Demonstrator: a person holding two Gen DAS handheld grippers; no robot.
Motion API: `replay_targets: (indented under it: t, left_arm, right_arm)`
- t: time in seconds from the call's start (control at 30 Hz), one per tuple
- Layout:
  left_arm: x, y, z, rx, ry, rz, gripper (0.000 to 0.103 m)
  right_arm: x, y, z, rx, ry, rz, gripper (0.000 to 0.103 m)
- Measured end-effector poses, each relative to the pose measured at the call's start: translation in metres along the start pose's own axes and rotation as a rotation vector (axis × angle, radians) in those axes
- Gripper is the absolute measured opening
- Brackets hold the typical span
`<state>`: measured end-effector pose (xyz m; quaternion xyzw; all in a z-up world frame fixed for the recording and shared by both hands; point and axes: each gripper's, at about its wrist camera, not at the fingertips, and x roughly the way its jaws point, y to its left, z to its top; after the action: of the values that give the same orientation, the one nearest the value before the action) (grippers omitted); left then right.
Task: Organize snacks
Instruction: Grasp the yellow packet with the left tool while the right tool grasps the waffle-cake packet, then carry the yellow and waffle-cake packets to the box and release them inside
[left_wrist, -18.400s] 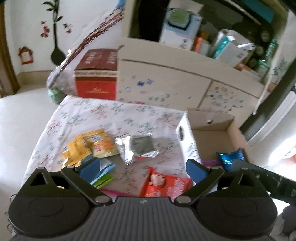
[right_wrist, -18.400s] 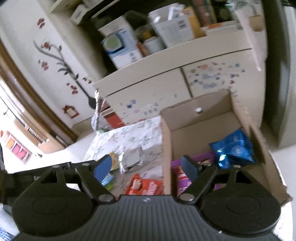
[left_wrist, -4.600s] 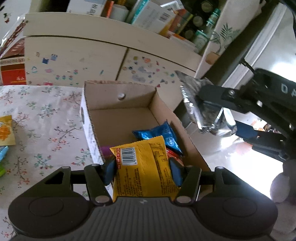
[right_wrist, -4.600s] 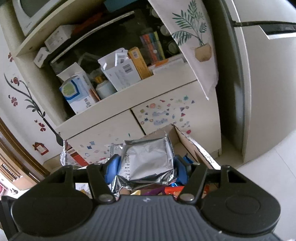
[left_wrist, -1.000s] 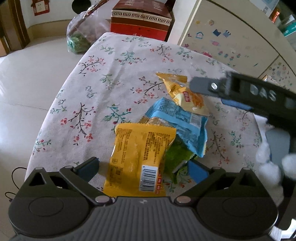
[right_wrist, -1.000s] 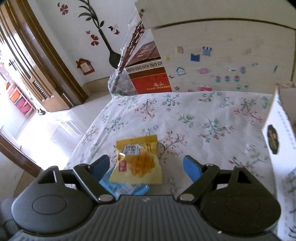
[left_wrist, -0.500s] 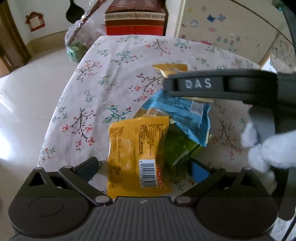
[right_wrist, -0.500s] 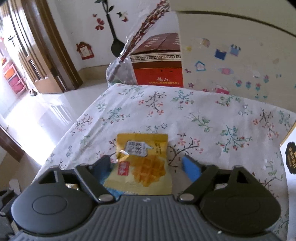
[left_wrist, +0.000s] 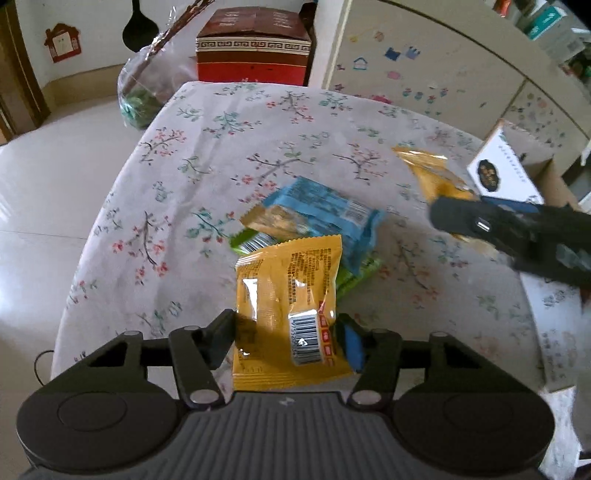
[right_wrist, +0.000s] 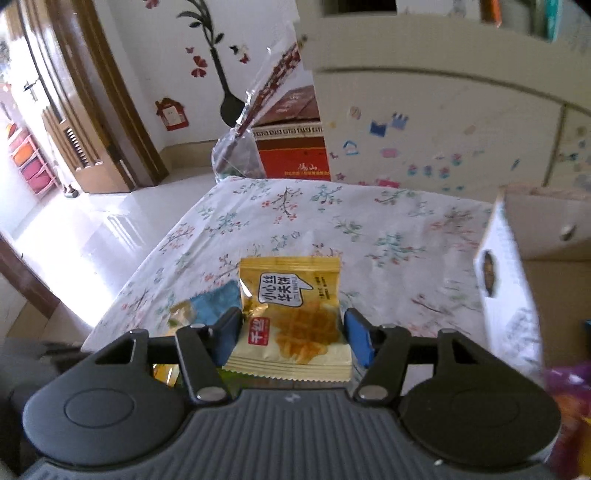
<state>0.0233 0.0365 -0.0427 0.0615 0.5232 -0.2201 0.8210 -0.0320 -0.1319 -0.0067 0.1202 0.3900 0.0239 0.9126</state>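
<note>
Since half a second earlier both grippers had closed from wide open onto packets. Left gripper (left_wrist: 286, 341): jaws clamped on orange barcode packet (left_wrist: 288, 295), raised over floral tablecloth (left_wrist: 207, 155). Blue packet (left_wrist: 325, 218) and green packet (left_wrist: 356, 277): lying on the cloth beyond. Right gripper (right_wrist: 293, 338): jaws pinched on yellow waffle packet (right_wrist: 295, 314), above the cloth. Cardboard box (right_wrist: 517, 280): at table's right edge.
</note>
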Motion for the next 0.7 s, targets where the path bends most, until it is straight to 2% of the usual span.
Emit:
replay_targets:
  t: [0.33,0.47,0.7]
  left_arm:
    - [-0.025,-0.040,-0.028,-0.009,-0.014,-0.040,0.064]
    - [-0.031,-0.050,-0.039,0.005,-0.023,-0.025,0.064]
    - [-0.038,-0.056,-0.037,-0.014,-0.052,0.003,0.064]
  right_arm:
    - [-0.083,-0.017,-0.041,0.029,-0.027,-0.029,0.062]
    - [-0.095,-0.027,-0.054,0.102,-0.021,-0.008,0.062]
    - [-0.093,-0.032,-0.056,0.142,-0.022,0.015,0.062]
